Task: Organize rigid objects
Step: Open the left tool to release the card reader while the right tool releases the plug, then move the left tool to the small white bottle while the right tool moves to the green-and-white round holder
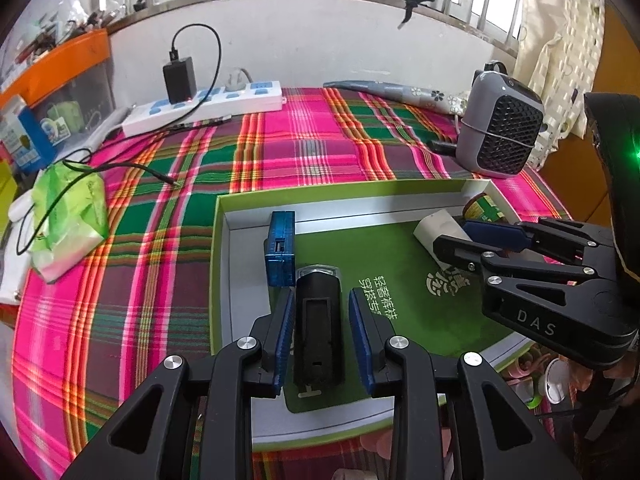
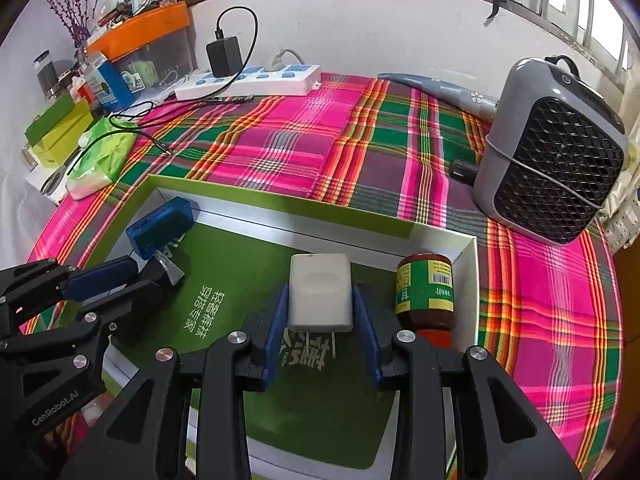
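A shallow green box [image 1: 340,194] lies on the plaid cloth. Inside it, my left gripper [image 1: 320,294] straddles a black torch-like device [image 1: 319,328]; a thin gap shows at the right pad, so it is open. A blue plastic case [image 1: 281,248] lies just beyond it, against the box's far wall. In the right wrist view, my right gripper [image 2: 320,290] is shut on a white charger [image 2: 320,296], prongs toward the camera. A brown bottle with a green label [image 2: 426,296] lies to its right along the box wall [image 2: 470,280]. The left gripper [image 2: 154,270] shows at the left.
A grey fan heater [image 2: 556,168] stands right of the box. A white power strip [image 2: 248,80] with a black adapter lies at the back by the wall. A green tissue pack [image 2: 108,152], a black cable and cluttered boxes crowd the left edge.
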{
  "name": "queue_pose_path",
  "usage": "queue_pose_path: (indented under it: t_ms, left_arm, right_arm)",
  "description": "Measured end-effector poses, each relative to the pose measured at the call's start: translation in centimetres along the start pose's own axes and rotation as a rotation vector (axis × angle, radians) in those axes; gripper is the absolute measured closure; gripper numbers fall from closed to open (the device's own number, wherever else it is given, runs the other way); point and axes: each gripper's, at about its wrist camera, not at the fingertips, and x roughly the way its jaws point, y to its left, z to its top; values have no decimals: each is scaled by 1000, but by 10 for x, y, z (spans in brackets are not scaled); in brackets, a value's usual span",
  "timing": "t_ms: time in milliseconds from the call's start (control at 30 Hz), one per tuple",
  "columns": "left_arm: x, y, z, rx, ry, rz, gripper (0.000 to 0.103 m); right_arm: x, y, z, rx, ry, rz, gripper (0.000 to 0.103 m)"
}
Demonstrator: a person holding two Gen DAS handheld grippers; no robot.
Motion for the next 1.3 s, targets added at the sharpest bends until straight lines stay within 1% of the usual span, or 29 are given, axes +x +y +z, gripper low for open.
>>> queue_pose_path:
  t_ms: [267, 567, 833, 967, 1067, 1200, 1300]
  left_arm:
    - [-15, 1, -5, -18, -24, -13, 76]
    - [-35, -1, -14, -27, -51, -29, 76]
    - [-60, 2, -31, -47, -97, -45, 76]
    - [-71, 1, -43, -44, -112, -35, 76]
    - [-76, 2, -52, -48, -105, -25, 76]
    - [-79, 6, -62, -64, -94, -30, 77]
    - [-83, 11, -68, -92, -102, -40, 80]
  right_arm:
    - [-14, -2, -7, 22, -25, 9, 68]
    - [-40, -3, -19, 45, -71, 4, 68]
    - [-68, -1, -37, 62, -123, -2, 68]
    - [-81, 1, -48, 73, -146, -2, 68]
    - [-88, 1, -56, 76, -157, -6, 68]
    - [-98, 0, -68, 89, -171, -11, 68]
    - [-104, -2, -78, 96, -183, -17, 68]
